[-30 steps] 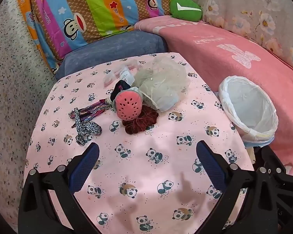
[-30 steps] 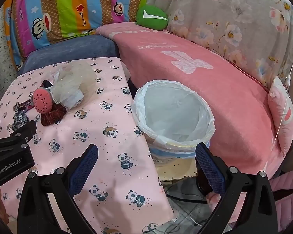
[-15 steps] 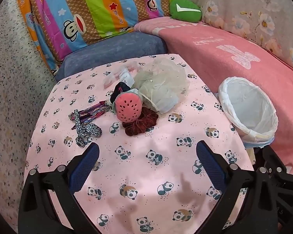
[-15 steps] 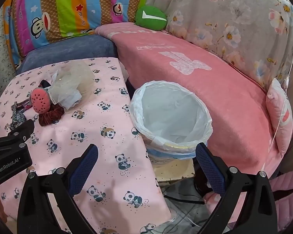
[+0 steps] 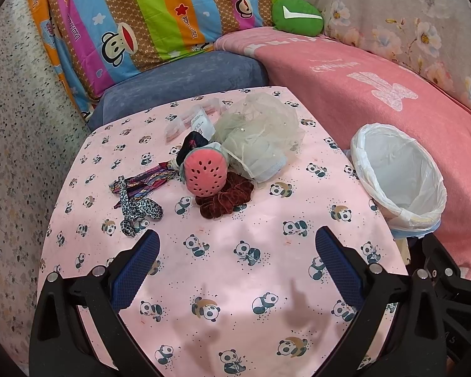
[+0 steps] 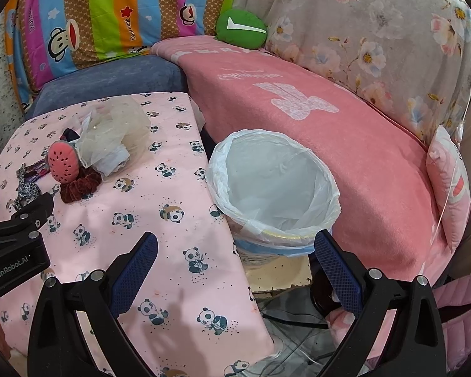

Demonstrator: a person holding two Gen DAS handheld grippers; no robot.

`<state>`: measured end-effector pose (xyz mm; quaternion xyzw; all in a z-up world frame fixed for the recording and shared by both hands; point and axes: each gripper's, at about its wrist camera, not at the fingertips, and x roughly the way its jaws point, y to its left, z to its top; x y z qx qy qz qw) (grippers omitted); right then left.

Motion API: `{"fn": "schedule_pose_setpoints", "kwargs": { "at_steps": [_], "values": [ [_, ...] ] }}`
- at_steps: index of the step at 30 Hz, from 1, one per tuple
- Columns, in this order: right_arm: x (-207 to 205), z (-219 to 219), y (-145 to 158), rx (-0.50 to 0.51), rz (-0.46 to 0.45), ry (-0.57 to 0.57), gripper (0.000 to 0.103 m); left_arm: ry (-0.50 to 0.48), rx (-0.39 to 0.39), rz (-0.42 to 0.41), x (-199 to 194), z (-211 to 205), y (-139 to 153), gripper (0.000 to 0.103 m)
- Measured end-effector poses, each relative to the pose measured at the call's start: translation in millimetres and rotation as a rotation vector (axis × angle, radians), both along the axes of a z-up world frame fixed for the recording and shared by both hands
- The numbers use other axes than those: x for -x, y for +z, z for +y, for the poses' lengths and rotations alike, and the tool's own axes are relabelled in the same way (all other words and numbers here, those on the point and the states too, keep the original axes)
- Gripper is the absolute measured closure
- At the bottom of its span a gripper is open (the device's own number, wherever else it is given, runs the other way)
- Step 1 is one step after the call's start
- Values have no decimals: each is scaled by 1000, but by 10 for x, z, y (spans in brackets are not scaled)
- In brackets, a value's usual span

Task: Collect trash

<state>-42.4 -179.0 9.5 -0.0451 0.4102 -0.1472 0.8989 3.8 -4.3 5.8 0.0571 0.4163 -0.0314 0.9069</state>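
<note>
Tabletop [image 5: 223,282], panda cloth: carries clutter heaped at far centre. Lined bin [image 6: 276,188]: beside right edge, seemingly empty, placed for drop-off. Mesh pouf [image 5: 260,135], watermelon plush [image 5: 205,174], maroon scrunchie [image 5: 224,198], possibly wrappers behind. Left claw [image 5: 235,264], right claw [image 6: 235,260]: wide, unladen, short of heap.

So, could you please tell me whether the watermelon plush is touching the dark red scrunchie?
Touching. In the left wrist view the watermelon plush rests on the scrunchie's far edge with no tablecloth visible between them; the right wrist view agrees.
</note>
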Motion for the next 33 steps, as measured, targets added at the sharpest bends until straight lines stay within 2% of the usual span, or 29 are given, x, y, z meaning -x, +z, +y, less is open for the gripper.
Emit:
{"fn": "schedule_pose_setpoints", "kwargs": {
  "at_steps": [33],
  "values": [
    [13,-54,2,11,2,-4,7,-7,-1,-10,31,-13,-34,8]
  ]
}}
